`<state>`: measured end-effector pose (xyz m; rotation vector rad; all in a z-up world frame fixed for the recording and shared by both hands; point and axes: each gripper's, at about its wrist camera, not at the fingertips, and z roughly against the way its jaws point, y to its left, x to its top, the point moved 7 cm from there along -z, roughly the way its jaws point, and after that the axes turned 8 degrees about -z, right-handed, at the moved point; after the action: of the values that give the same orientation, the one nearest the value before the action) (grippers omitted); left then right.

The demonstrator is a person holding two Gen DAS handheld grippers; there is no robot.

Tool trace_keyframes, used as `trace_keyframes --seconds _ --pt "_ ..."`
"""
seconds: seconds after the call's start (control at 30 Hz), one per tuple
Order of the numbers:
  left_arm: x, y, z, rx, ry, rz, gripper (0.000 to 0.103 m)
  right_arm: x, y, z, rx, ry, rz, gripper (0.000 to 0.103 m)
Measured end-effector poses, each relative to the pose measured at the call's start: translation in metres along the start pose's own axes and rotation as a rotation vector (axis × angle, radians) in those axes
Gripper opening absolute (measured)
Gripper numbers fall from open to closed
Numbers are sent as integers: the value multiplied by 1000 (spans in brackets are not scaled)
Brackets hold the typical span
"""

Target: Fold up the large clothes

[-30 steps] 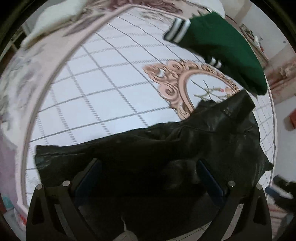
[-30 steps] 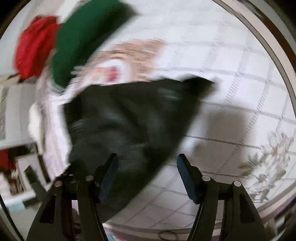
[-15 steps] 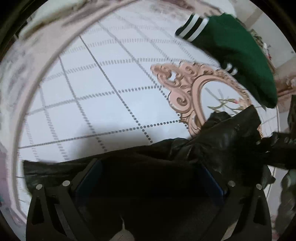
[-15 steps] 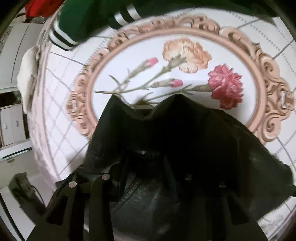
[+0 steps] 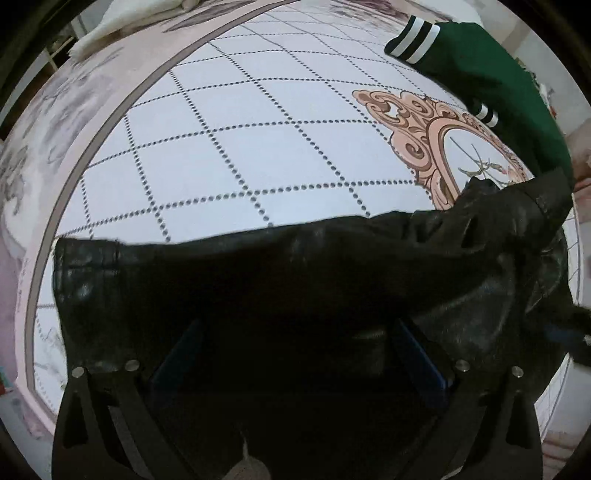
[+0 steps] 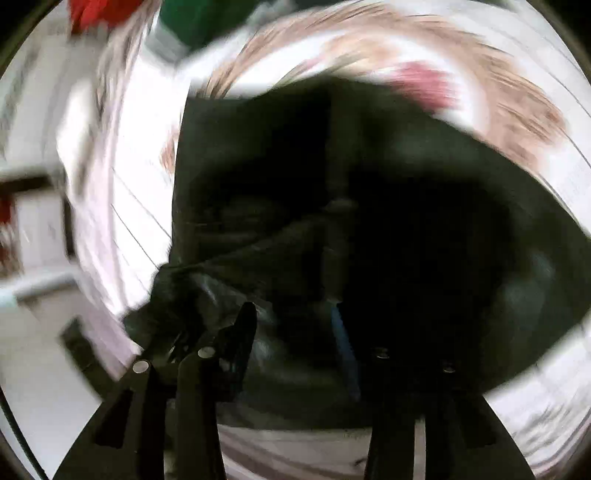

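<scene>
A black leather jacket (image 5: 332, 273) lies spread across the near part of a white quilted bedspread (image 5: 240, 147). My left gripper (image 5: 295, 354) hovers over its near edge with the jaws wide apart and nothing pinched; both blue pads (image 5: 417, 354) show. In the blurred right wrist view the same jacket (image 6: 369, 206) fills the middle. My right gripper (image 6: 295, 332) sits over it; a blue pad (image 6: 341, 336) shows near the centre, and leather bunches around the fingers. Whether it grips the jacket is unclear.
A green sweater (image 5: 491, 85) with black-and-white striped cuffs lies at the far right of the bed, also in the right wrist view (image 6: 195, 18). A red garment (image 6: 99, 11) lies beyond it. A white cloth (image 5: 122, 18) lies at the far left. The bed's right edge is close.
My left gripper has pulled back slightly and the jacket's near edge now lies straighter across the bed. My right gripper has swung over the jacket and is still moving fast.
</scene>
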<state>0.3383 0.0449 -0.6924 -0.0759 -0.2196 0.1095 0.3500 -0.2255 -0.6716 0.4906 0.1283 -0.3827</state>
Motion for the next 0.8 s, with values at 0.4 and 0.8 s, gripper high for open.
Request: trace_keyframes --seconds 0.4,0.8 --pt "-11 -2 6 -42 -140 35 103 4 -165 21 292 -334 -417 101" --pt "-4 -93 20 -50 -39 -140 103 -42 -190 40 714 -353 -783 17"
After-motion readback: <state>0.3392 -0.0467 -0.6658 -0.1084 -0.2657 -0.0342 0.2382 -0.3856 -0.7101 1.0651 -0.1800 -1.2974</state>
